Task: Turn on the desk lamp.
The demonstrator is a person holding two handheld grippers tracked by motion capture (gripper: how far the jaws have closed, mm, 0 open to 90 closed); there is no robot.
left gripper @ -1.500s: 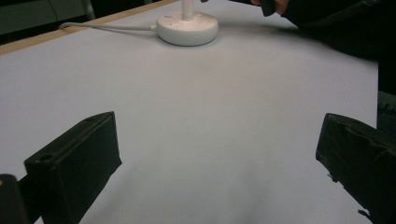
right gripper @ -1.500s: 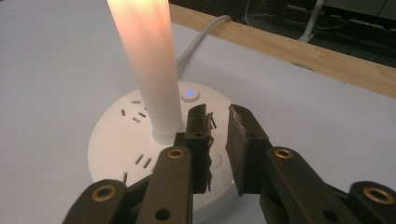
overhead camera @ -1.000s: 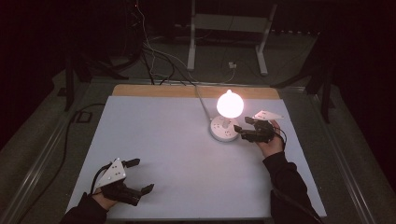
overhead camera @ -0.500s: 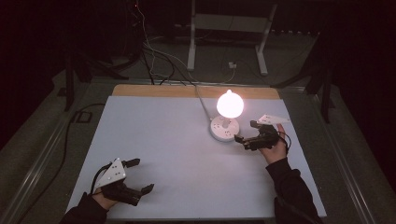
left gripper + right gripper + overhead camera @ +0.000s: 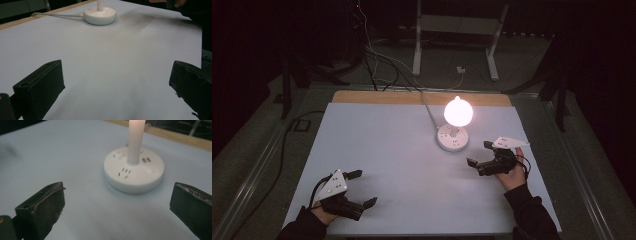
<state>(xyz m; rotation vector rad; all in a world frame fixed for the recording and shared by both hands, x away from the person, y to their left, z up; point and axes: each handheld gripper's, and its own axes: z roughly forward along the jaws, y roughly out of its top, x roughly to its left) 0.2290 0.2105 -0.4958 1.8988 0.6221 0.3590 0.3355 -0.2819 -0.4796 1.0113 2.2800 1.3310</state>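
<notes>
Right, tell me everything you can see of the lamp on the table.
The lamp is lit: a round, glowing white bulb sits on a short white stem rising upright from the middle of a flat, round white base, plastic by its look. The base top carries small groups of dark slots, like sockets. A pale cord runs from the base toward the table's far edge. It stands on the white table cover, right of centre. Nothing grips it; the open right gripper lies just beside it, apart.
</notes>
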